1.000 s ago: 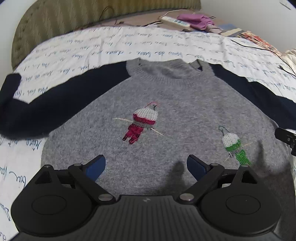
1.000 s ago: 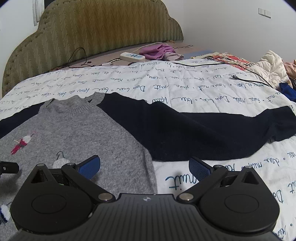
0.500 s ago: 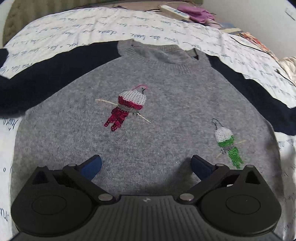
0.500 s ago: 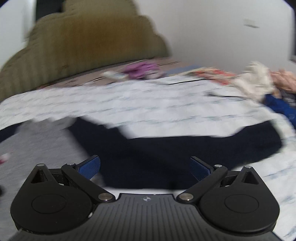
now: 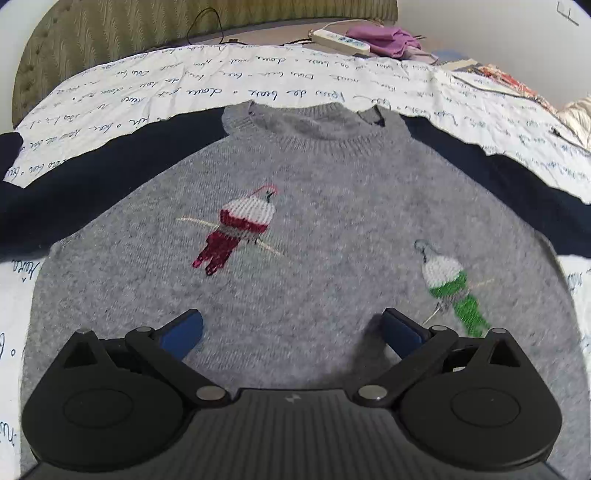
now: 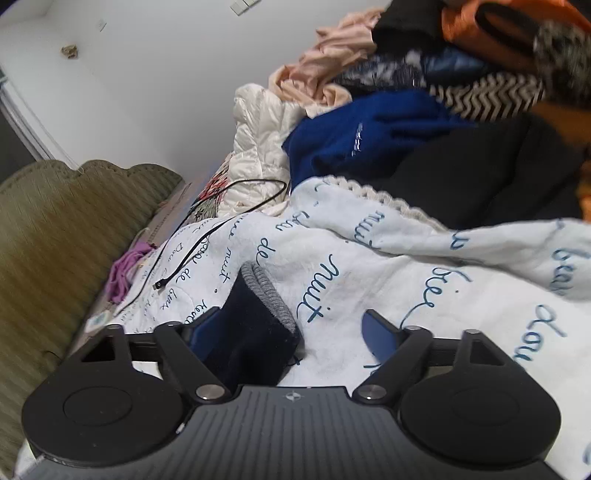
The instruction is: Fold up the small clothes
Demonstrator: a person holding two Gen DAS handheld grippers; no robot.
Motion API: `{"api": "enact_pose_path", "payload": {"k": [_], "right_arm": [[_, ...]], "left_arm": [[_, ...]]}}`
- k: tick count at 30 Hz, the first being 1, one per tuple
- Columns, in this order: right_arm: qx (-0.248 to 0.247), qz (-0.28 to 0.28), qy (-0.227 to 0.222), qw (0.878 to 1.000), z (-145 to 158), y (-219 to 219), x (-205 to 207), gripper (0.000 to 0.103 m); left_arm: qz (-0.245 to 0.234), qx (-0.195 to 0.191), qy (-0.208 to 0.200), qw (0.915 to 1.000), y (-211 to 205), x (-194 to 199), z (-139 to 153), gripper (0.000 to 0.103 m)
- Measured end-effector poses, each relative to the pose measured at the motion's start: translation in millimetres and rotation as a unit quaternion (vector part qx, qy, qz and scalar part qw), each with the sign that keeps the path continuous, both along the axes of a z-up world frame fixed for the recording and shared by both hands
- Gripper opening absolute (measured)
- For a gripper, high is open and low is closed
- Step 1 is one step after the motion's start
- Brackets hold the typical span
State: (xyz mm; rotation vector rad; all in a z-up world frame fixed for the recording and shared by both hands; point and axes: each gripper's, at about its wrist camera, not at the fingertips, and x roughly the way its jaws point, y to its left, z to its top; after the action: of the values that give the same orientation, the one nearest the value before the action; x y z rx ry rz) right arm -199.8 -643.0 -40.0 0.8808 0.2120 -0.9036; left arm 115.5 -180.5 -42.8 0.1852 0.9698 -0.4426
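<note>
A small grey knit sweater with navy sleeves lies flat, front up, on the white script-printed bedspread. It has a red embroidered figure and a green one. My left gripper is open, hovering over the sweater's lower body. My right gripper is open at the end of the right navy sleeve. The sleeve's grey cuff lies between the fingers, nearer the left one.
A pile of clothes sits at the bed's right side with a white padded jacket. A black cable lies on the bedspread. A power strip and a purple cloth lie by the green headboard.
My right gripper has swung right and rolled, moving from beside the sweater's body out to the sleeve cuff. My left gripper stayed over the lower body, shifting slightly.
</note>
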Motion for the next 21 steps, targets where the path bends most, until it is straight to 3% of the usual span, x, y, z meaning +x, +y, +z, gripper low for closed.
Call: {"api": "enact_pose_path", "payload": {"k": [3,6,7,8,9,15,21], "right_arm": [[0.011,0.028,-0.025,0.999,-10.9,-4.5,8.2,0.065],[0.014,0.04,-0.019,0.999,-18.1,-6.3,23.1,0.06],[0.011,0.039,-0.017,0.999,-19.5,-6.3,26.7,0.051],[0.011,0.037,-0.015,0.999,-20.7,-7.1,29.8,0.028],[0.014,0.035,-0.018,0.999,-20.8,-7.4,31.6,0.015],[-0.032,0.057,-0.04,0.997,9.4,19.1,45.0,0.013],[-0.1,0.17,-0.06,0.979,64.2,99.7,104.5,0.013]], "left_arm": [[-0.005,-0.015,-0.006,0.9999,-3.8,1.0,3.5,0.103],[-0.013,-0.027,-0.014,0.9995,-8.0,0.7,7.0,0.103],[-0.014,-0.028,-0.017,0.9994,-9.7,1.5,7.7,0.103],[-0.015,-0.028,-0.02,0.9993,-10.8,2.4,8.0,0.103],[-0.015,-0.031,-0.024,0.9991,-11.0,3.0,8.9,0.103],[-0.016,-0.089,-0.069,0.9935,0.6,8.9,34.4,0.103],[-0.011,-0.168,-0.087,0.982,17.5,18.5,60.2,0.103]]}}
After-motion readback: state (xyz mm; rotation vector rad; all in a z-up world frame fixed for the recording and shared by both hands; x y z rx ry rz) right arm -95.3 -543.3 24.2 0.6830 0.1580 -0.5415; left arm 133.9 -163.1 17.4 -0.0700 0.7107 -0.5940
